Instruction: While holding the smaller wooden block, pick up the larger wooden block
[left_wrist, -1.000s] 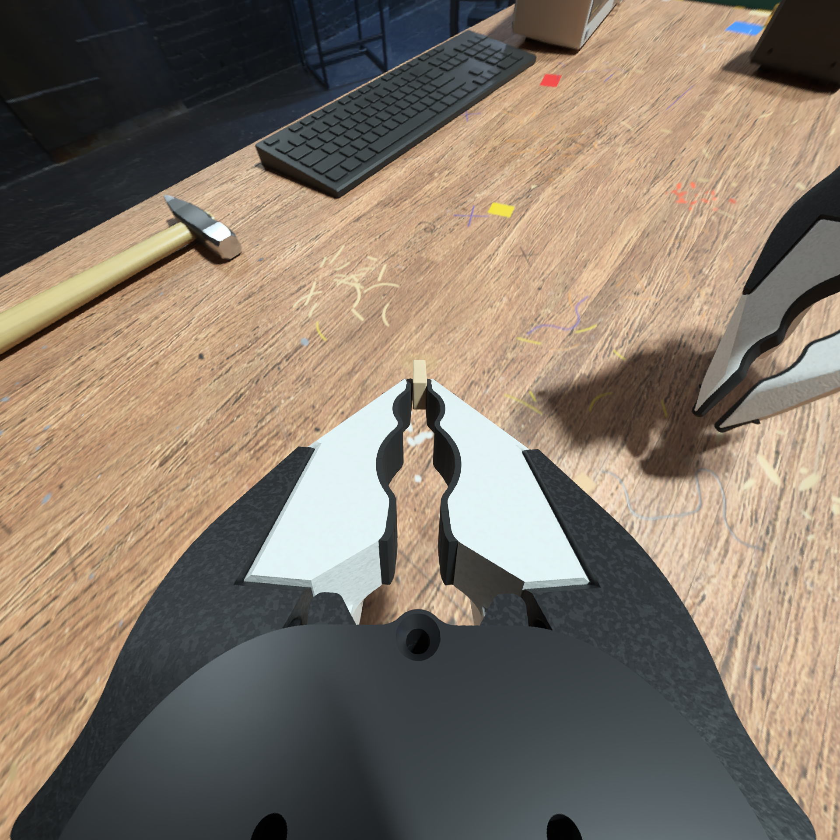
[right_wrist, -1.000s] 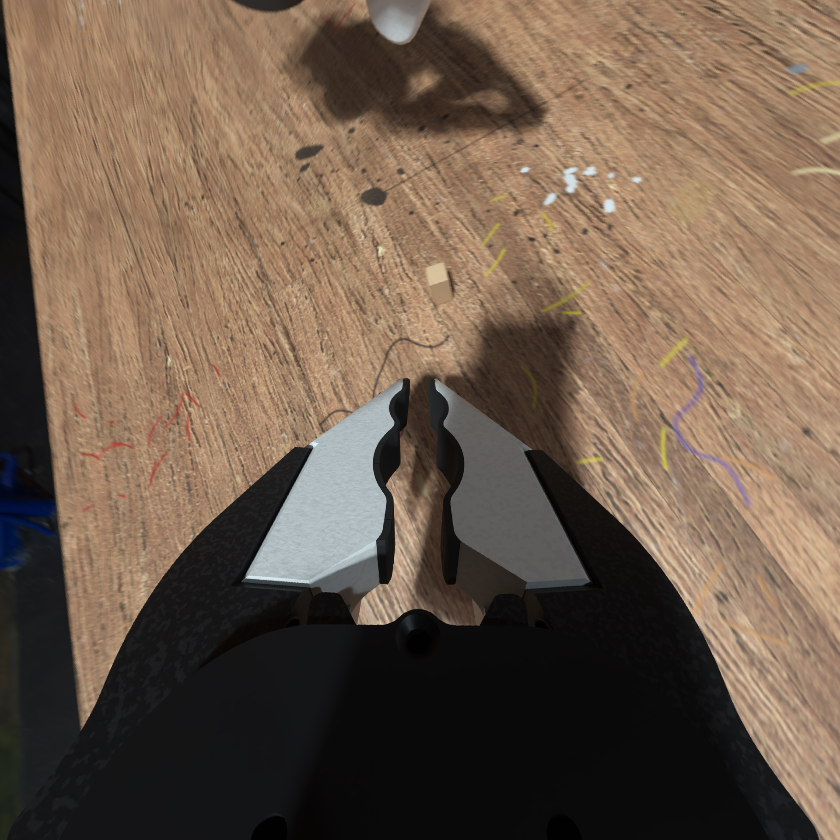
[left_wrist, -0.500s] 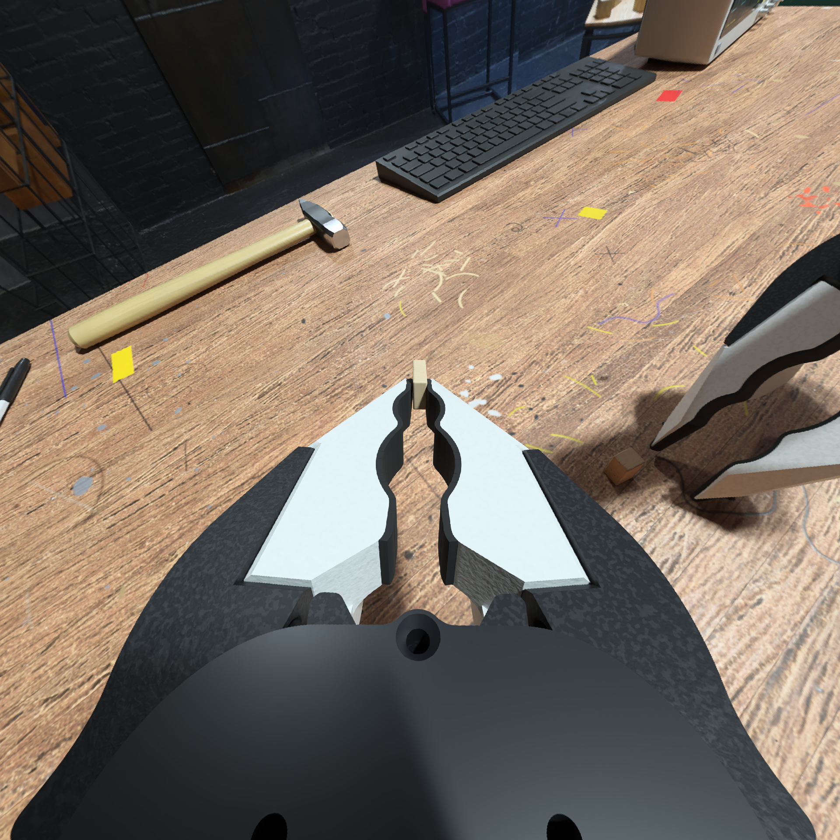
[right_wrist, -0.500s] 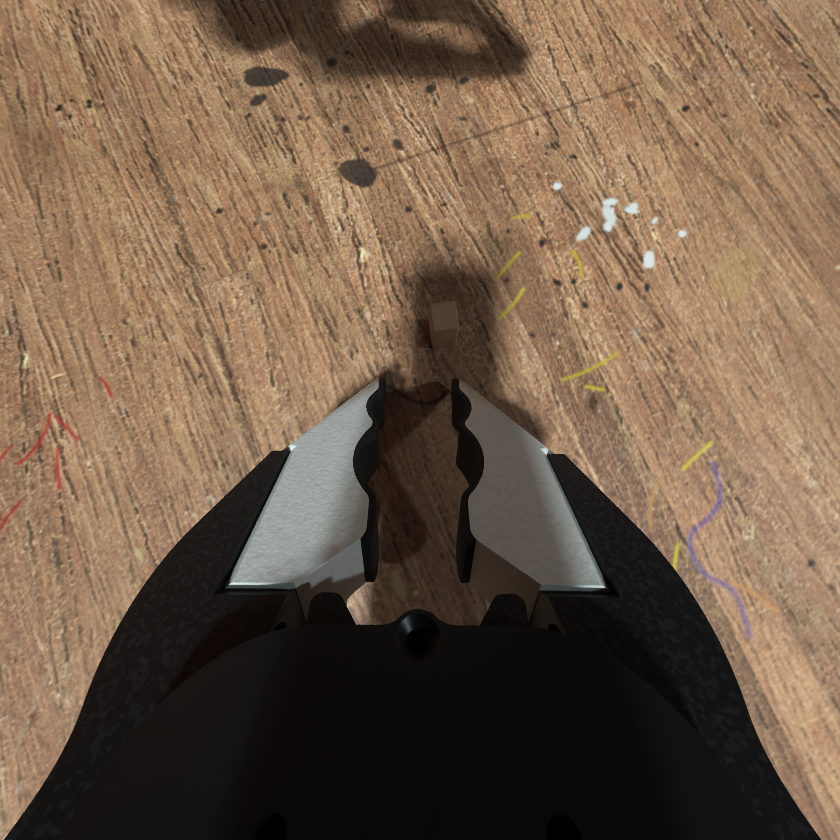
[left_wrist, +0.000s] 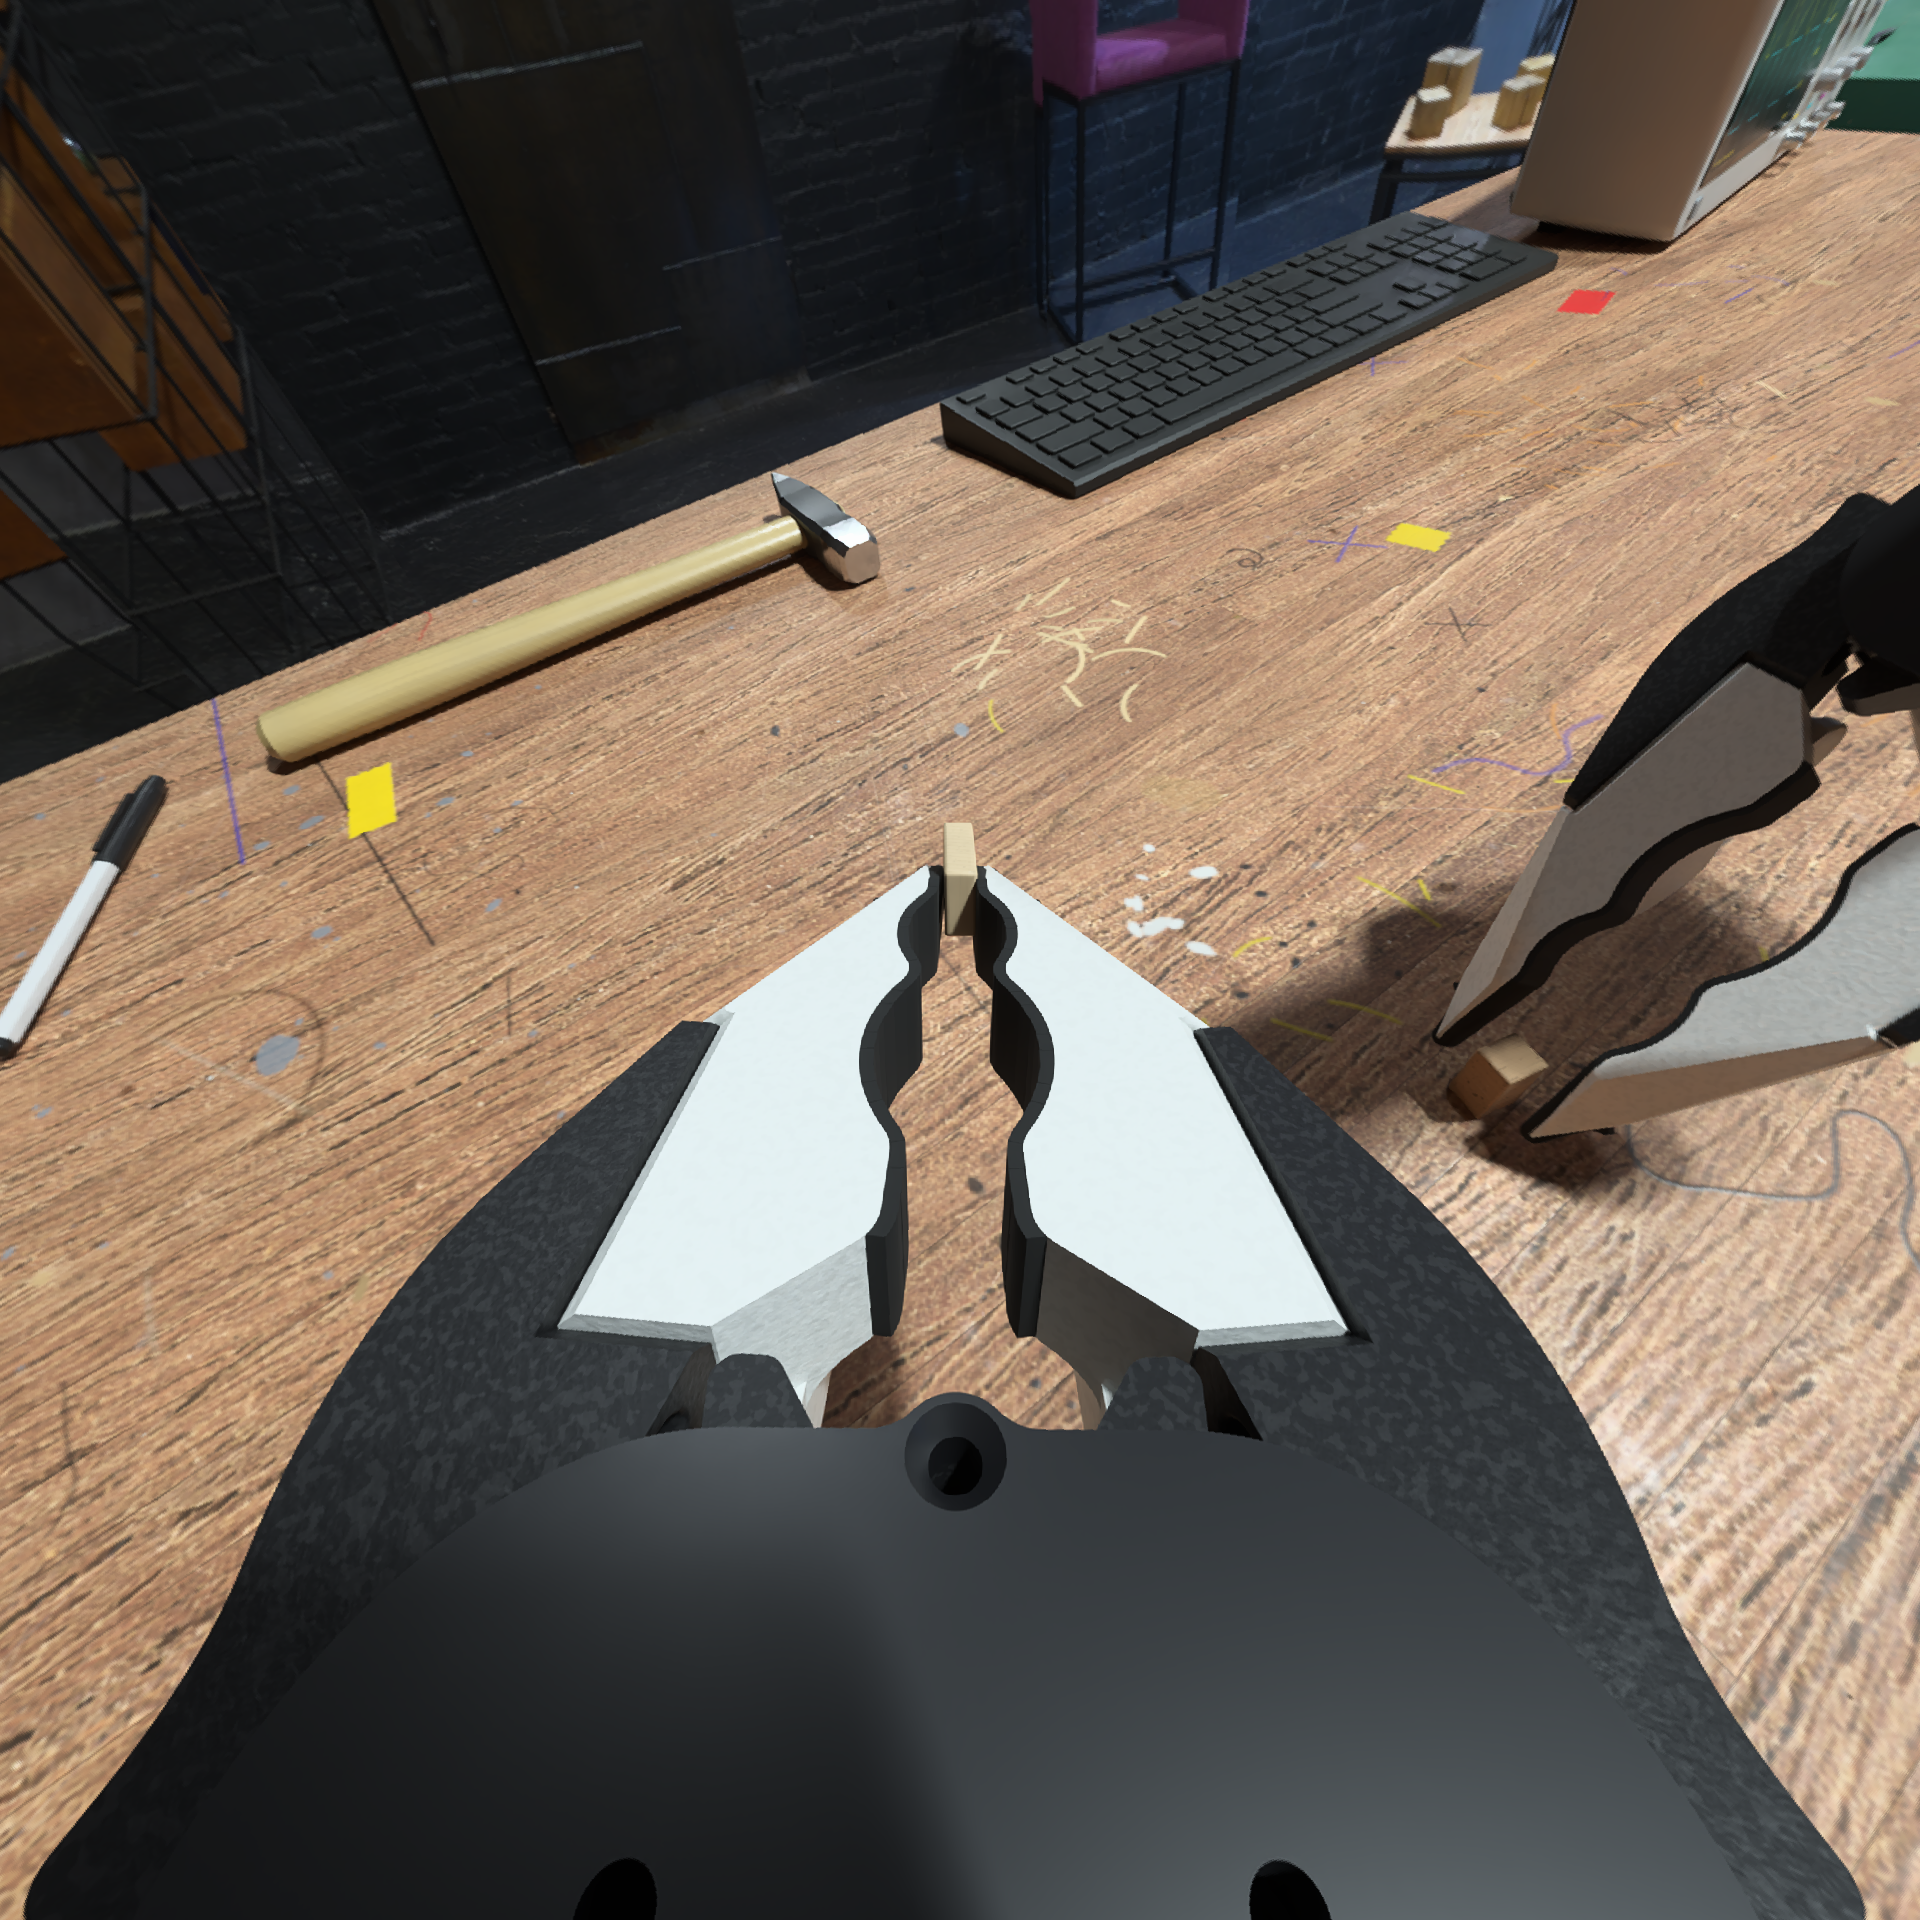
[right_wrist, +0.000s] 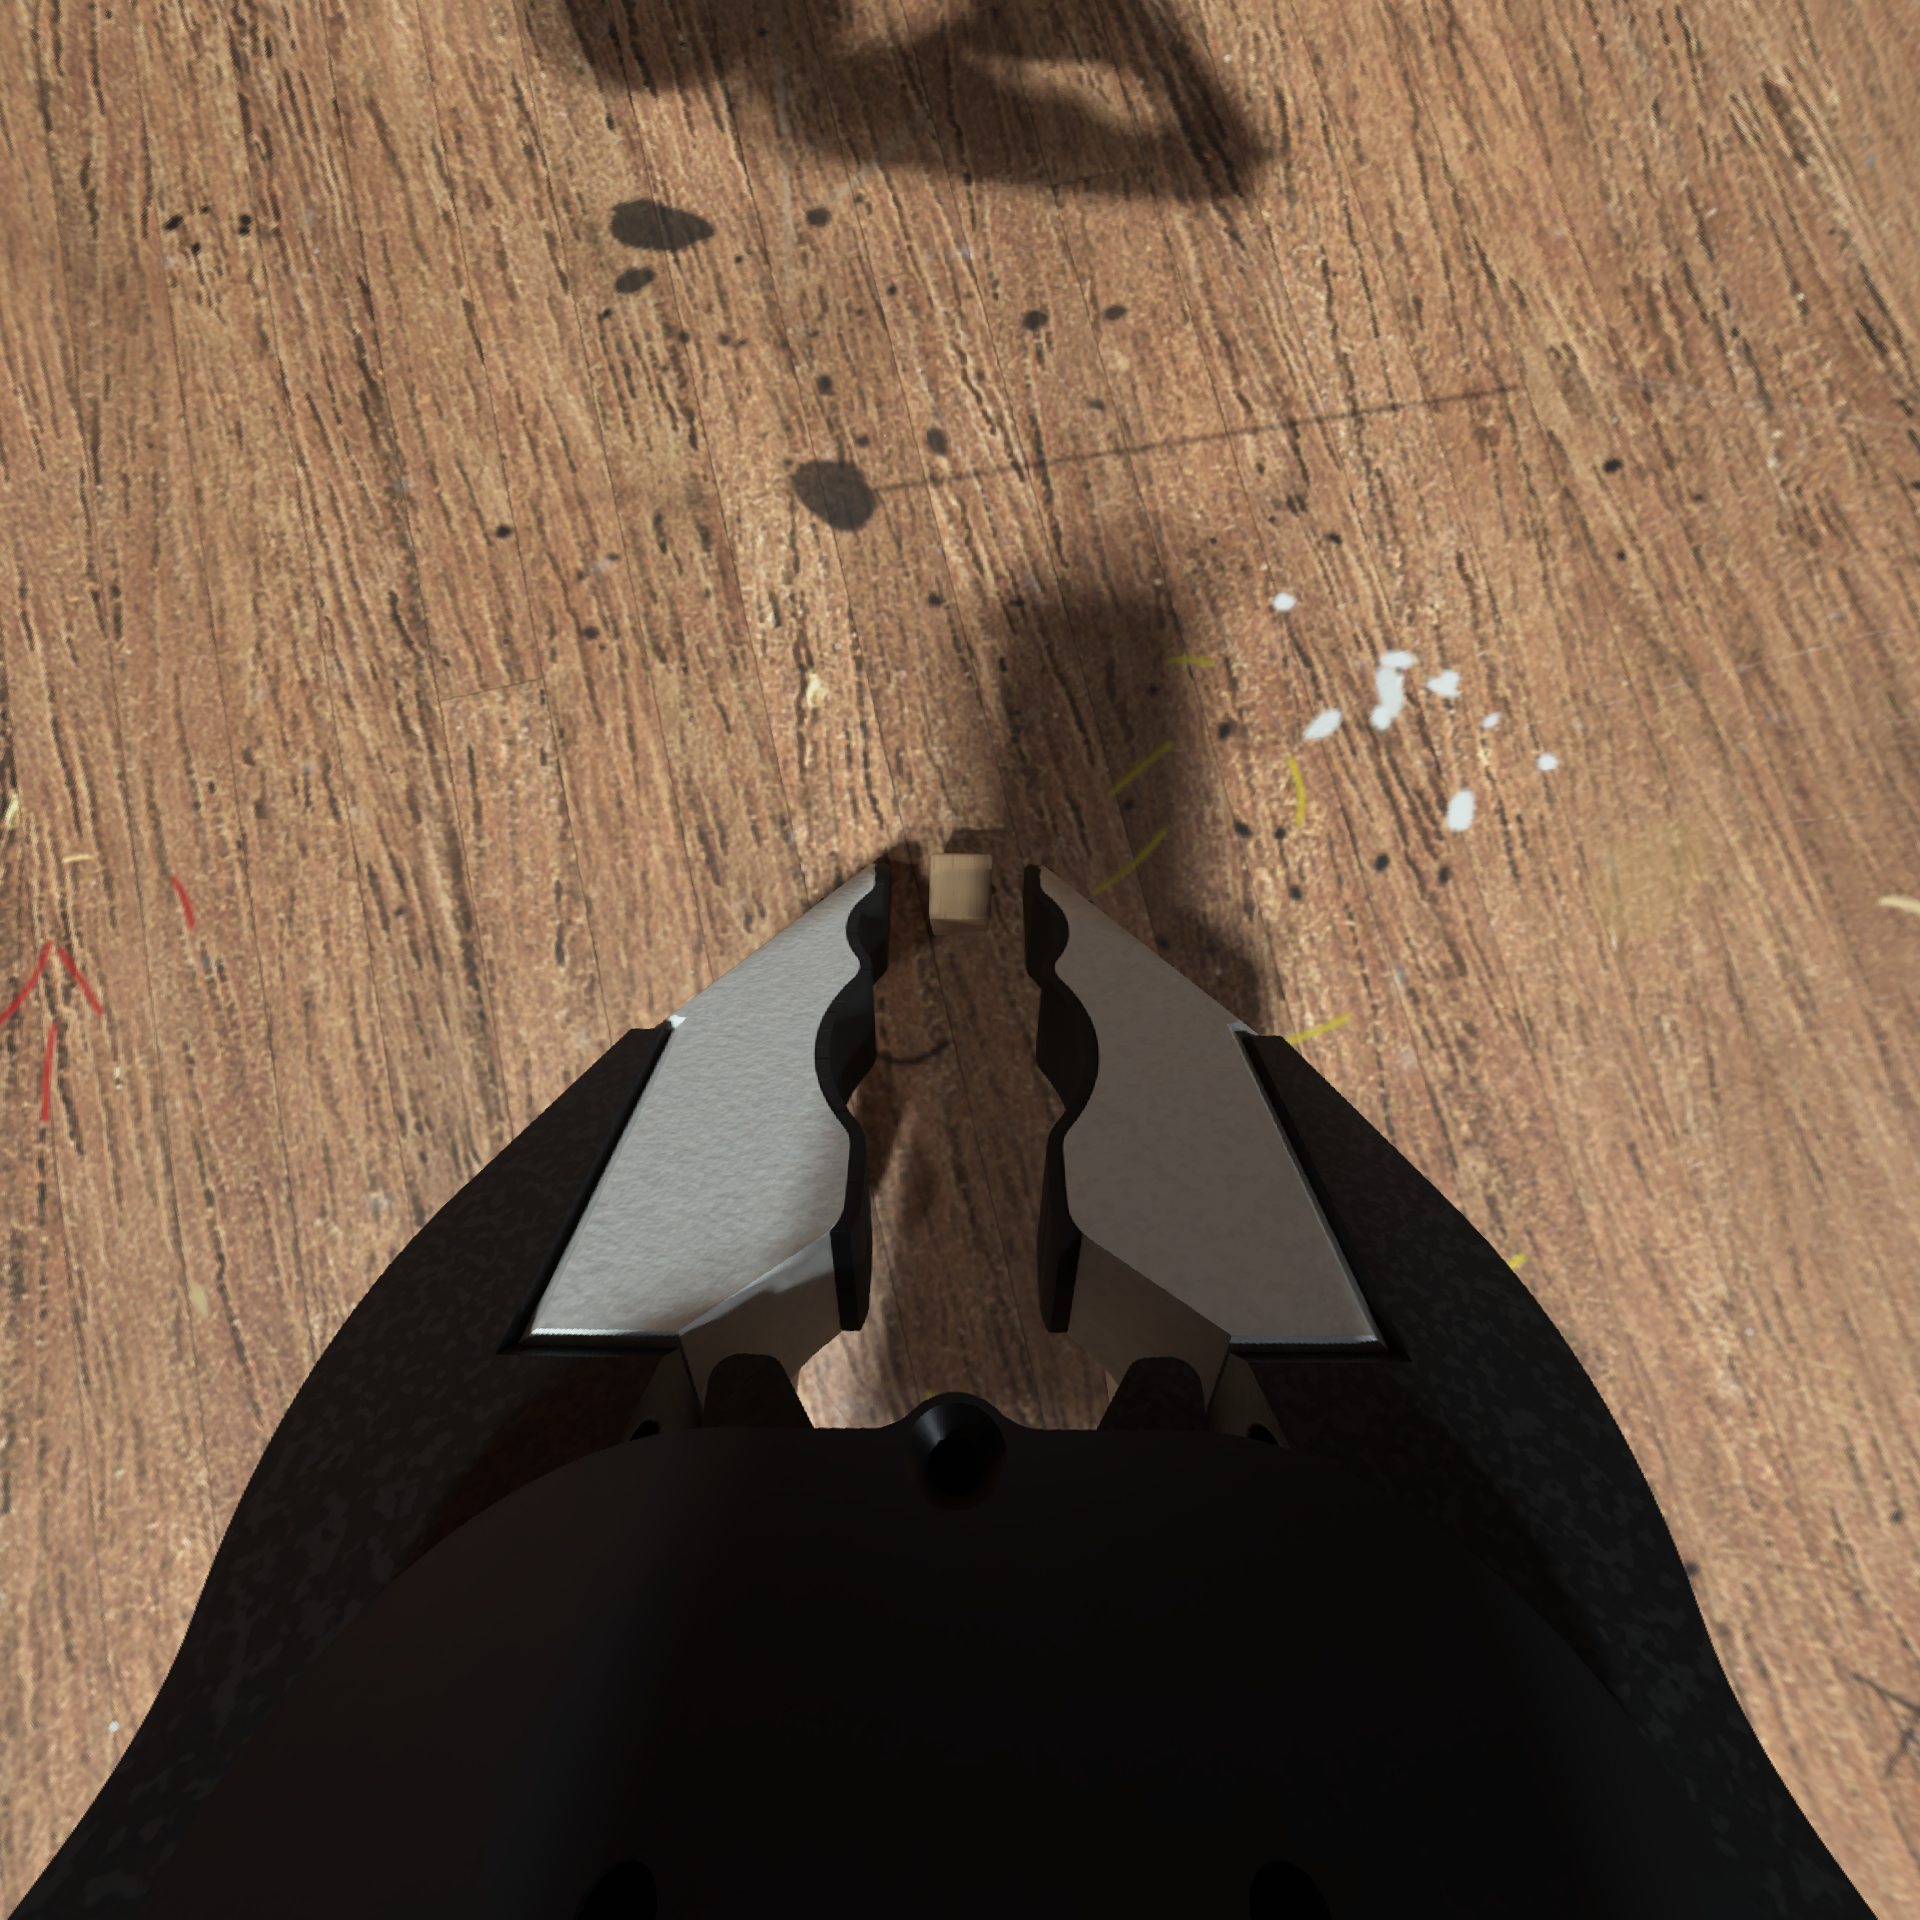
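My left gripper (left_wrist: 958, 883) is shut on the smaller wooden block (left_wrist: 958, 873), a thin pale piece pinched upright at the fingertips, held above the wooden table (left_wrist: 623, 1039). The larger wooden block (right_wrist: 958, 886), a small tan cube, lies on the table between the tips of my right gripper (right_wrist: 958, 883), which is open around it without touching. In the left wrist view the same cube (left_wrist: 1496, 1075) sits between the right gripper's lowered fingertips (left_wrist: 1491, 1081) at the right.
A hammer (left_wrist: 561, 634) lies at the table's far edge, a black keyboard (left_wrist: 1247, 348) beyond it and a beige box (left_wrist: 1662, 114) at the far right. A marker pen (left_wrist: 73, 914) lies at the left. Coloured tape bits and paint specks dot the wood.
My right gripper has opened wider and come down, so the cube now sits between its tips. The left gripper has pulled back and up with its block still held.
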